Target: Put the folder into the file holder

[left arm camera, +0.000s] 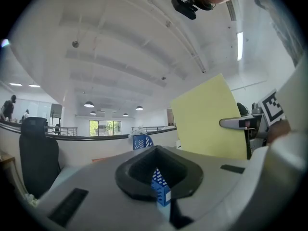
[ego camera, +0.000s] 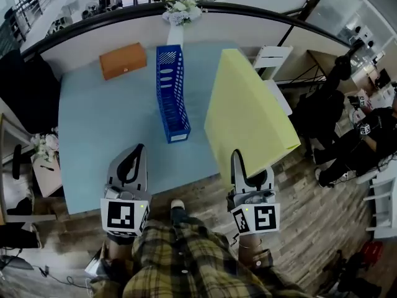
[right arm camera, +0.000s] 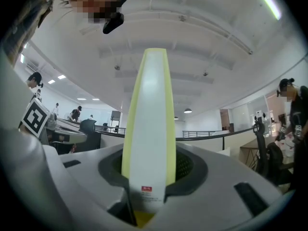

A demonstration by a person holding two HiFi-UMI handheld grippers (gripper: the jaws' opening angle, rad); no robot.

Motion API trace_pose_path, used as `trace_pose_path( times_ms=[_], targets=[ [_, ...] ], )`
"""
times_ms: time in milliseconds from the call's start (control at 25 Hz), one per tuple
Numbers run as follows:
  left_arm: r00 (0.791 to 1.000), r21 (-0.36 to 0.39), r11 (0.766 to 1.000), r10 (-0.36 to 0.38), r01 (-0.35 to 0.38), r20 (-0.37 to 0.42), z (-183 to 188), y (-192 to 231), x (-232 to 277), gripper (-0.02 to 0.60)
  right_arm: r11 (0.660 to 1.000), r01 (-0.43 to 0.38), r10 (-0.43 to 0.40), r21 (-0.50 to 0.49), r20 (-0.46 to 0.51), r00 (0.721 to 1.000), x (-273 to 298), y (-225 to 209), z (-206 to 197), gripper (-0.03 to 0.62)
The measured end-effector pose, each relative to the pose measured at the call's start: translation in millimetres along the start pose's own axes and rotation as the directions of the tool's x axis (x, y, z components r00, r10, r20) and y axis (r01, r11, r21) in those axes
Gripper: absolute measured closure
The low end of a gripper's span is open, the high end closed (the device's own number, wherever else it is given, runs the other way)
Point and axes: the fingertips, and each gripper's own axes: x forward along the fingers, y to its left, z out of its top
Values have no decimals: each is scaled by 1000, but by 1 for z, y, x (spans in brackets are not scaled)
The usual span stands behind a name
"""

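A blue slotted file holder [ego camera: 172,95] stands upright on the light blue table [ego camera: 93,135], with its open top facing up. My right gripper [ego camera: 239,163] is shut on the lower edge of a large yellow folder [ego camera: 248,113], which hangs tilted over the table's right edge, to the right of the holder. In the right gripper view the folder [right arm camera: 147,129] rises edge-on from between the jaws of my right gripper [right arm camera: 147,186]. My left gripper [ego camera: 133,157] is shut and holds nothing near the table's front edge. The left gripper view shows the holder [left arm camera: 141,141] ahead and the folder [left arm camera: 211,119] at the right.
An orange box [ego camera: 123,59] lies at the table's back left. A bunch of flowers [ego camera: 182,10] sits on the curved ledge behind. A white chair [ego camera: 271,58] stands right of the table and a black chair [ego camera: 25,92] to its left. People [ego camera: 366,135] are at the far right.
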Motion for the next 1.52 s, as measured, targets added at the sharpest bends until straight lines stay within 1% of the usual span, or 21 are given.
trace_pose_path(
  times_ms=[120,280,480,680,960,1200,1520],
  targets=[
    [999,5,999,41,-41,-10,0,-6,10,591,999,-43,43,12,5,999,14,-13,-4,441],
    [996,4,997,82,-82,-25,-1,-4,16,591,997,-76,76,31,8,997,29,-18,-8,441],
    [994,8,994,110,-109,-29,0,5,21,590,994,-102,102,40,13,995,43,-15,-9,439],
    [994,6,994,107,-107,-12,2,17,29,589,994,-110,109,21,26,994,54,-5,-4,440],
    [997,-3,997,74,-74,-16,-2,26,35,591,994,-106,106,5,27,994,66,12,-2,439],
    [998,1,999,55,-55,-18,-4,26,38,591,993,-114,114,8,23,993,71,22,-3,440],
    [998,1,998,56,-56,-17,-4,29,30,591,991,-131,130,21,35,991,78,37,-1,441]
  ],
)
